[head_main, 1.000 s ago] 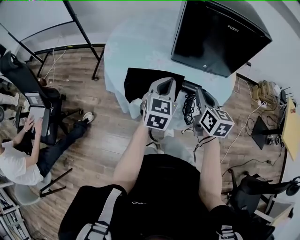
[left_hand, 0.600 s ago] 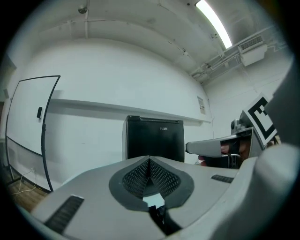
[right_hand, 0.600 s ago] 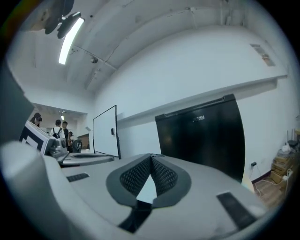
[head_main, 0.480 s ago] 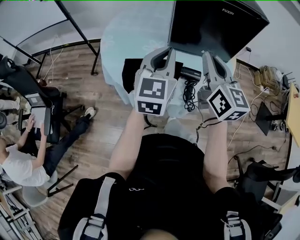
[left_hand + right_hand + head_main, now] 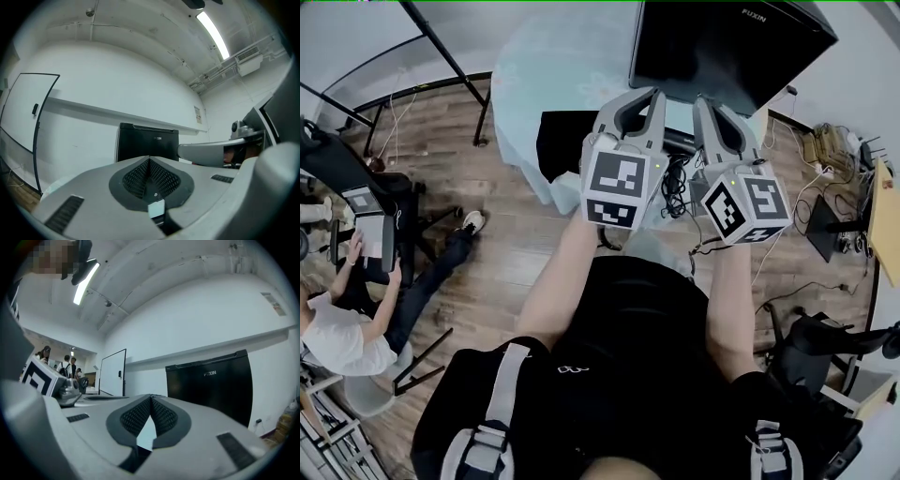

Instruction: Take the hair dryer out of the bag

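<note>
A flat black bag [image 5: 562, 142] lies on the round table [image 5: 539, 70], which has a pale blue cloth. To its right the black hair dryer [image 5: 677, 143] lies on the table with its coiled cord [image 5: 675, 187], partly hidden by my grippers. My left gripper [image 5: 652, 94] and right gripper [image 5: 703, 101] hang side by side above the table, level, touching nothing. In the left gripper view the left gripper [image 5: 149, 160] is shut with nothing between its pads. In the right gripper view the right gripper [image 5: 151, 398] is shut and empty too.
A black fridge [image 5: 722, 42] stands behind the table, and it also shows as the fridge [image 5: 147, 140] and the fridge [image 5: 211, 380] ahead of the jaws. A seated person [image 5: 342, 323] works at the left. Cables and boxes [image 5: 830, 159] lie on the floor at right.
Both grippers have risen from the table toward the head camera and now look larger, covering more of the hair dryer. Both stayed shut and empty.
</note>
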Motion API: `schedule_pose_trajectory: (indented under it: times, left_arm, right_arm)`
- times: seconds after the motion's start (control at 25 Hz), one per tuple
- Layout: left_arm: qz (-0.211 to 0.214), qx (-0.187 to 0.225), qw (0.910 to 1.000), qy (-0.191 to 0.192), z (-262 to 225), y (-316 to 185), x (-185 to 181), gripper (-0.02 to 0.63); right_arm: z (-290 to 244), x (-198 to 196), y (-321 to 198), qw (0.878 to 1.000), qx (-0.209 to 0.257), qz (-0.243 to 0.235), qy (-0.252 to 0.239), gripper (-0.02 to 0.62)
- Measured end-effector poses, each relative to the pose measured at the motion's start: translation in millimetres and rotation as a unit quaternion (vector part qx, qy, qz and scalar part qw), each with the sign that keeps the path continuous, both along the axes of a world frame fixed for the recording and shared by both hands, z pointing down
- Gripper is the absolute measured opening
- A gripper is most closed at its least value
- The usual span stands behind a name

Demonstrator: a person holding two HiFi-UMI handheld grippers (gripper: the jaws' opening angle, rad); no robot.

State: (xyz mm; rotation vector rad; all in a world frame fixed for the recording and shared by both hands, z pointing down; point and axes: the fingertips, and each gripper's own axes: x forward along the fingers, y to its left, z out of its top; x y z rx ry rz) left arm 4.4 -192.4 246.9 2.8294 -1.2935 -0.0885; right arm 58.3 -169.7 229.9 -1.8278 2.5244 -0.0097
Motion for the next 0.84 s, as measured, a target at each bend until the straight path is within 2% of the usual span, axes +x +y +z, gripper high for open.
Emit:
schedule_pose_trajectory:
  times: [0.08,0.64,0.84]
  left_arm:
    - [-0.001,-0.007,1.0,0.003,3.6,-0.4,-0.3,0.014]
    - [-0.012,-0.042,0.999,0.002,29.9,6.1,-7.9,0.014]
    - [-0.01,-0.043,0.999,0.0,33.1,8.4,-7.0,0.014]
  right_arm:
    - [6.5,-3.3,0.5,1.0,-0.006,-0.002,0.015,0.003]
    - [28.9,2.5,7.4,0.999,-0.035,0.005,0.009,0.003]
    - [36.2,0.0,9.2,0.999,-0.042,0.008,0.015,0.003]
